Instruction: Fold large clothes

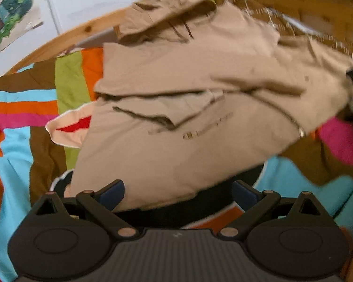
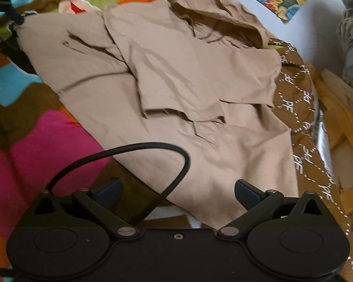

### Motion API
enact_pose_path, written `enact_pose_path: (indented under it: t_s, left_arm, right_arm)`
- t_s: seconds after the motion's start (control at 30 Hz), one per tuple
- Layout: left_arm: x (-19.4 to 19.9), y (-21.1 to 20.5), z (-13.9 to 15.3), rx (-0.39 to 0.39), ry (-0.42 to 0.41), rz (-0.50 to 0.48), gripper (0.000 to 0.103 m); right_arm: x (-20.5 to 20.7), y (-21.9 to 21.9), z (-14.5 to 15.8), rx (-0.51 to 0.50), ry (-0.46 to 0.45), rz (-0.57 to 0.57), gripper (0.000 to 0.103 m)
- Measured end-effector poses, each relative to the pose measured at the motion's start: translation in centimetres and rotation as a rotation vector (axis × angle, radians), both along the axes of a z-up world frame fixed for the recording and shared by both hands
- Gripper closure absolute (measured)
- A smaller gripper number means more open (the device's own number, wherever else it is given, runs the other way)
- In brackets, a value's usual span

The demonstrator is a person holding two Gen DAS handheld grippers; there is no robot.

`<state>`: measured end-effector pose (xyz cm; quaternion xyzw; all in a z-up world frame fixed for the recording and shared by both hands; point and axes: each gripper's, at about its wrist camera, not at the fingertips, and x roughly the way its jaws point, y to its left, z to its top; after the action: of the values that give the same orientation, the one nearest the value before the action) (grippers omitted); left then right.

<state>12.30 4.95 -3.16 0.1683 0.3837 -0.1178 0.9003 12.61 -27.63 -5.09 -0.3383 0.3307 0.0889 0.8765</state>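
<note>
Left wrist view: the left claw (image 1: 178, 193) gapes wide, empty, over a tan hoodie (image 1: 188, 89). Right claw (image 2: 177, 193) likewise gapes, holding nothing, above the hoodie (image 2: 176, 82) on a striped bedspread (image 2: 47, 141).

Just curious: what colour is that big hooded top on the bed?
Plain beige, or tan: the hooded top shows best in the right wrist view.

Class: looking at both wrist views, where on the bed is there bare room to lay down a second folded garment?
Free: the striped quilt left of the beige hoodie. Crowded: hoodie fills the middle; brown patterned cloth borders its far side.
</note>
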Motion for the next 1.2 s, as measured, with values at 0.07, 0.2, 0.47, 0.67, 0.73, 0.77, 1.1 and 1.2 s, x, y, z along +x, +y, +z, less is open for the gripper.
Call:
enact_pose_path:
  t_s: [0.07, 0.2, 0.47, 0.67, 0.73, 0.77, 1.1, 1.2]
  left_arm:
    - [-0.2, -0.1, -0.7, 0.036, 0.009, 0.003, 0.003]
    - [0.0, 0.3, -1.2, 0.035, 0.012, 0.016, 0.001]
    - [0.8, 1.1, -1.2, -0.001, 0.03, 0.036, 0.001]
    - [0.8, 1.0, -1.2, 0.004, 0.031, 0.036, 0.001]
    - [0.8, 1.0, -1.2, 0.006, 0.03, 0.037, 0.001]
    - [0.8, 1.0, -1.2, 0.01, 0.029, 0.039, 0.001]
    - [1.2, 1.6, -1.4, 0.038, 0.017, 0.087, 0.0]
    - [1.3, 1.7, -1.4, 0.046, 0.009, 0.091, 0.0]
  right_arm:
    - [-0.3, -0.4, 0.1, -0.021, -0.009, 0.011, 0.001]
    - [-2.1, -2.7, 2.4, 0.149, -0.011, 0.111, 0.001]
    - [-2.7, -9.8, 8.8, 0.592, 0.149, 0.065, 0.001]
    - [-0.7, -10.4, 9.9, 0.44, 0.05, -0.076, 0.001]
    - [0.1, -8.4, 8.2, 0.269, 0.027, -0.035, 0.001]
    - [0.6, -7.3, 7.2, 0.218, 0.036, -0.01, 0.001]
    - [3.2, -0.2, -0.2, -0.027, 0.005, 0.104, 0.001]
    - [3.8, -0.1, 0.1, -0.009, -0.066, 0.091, 0.003]
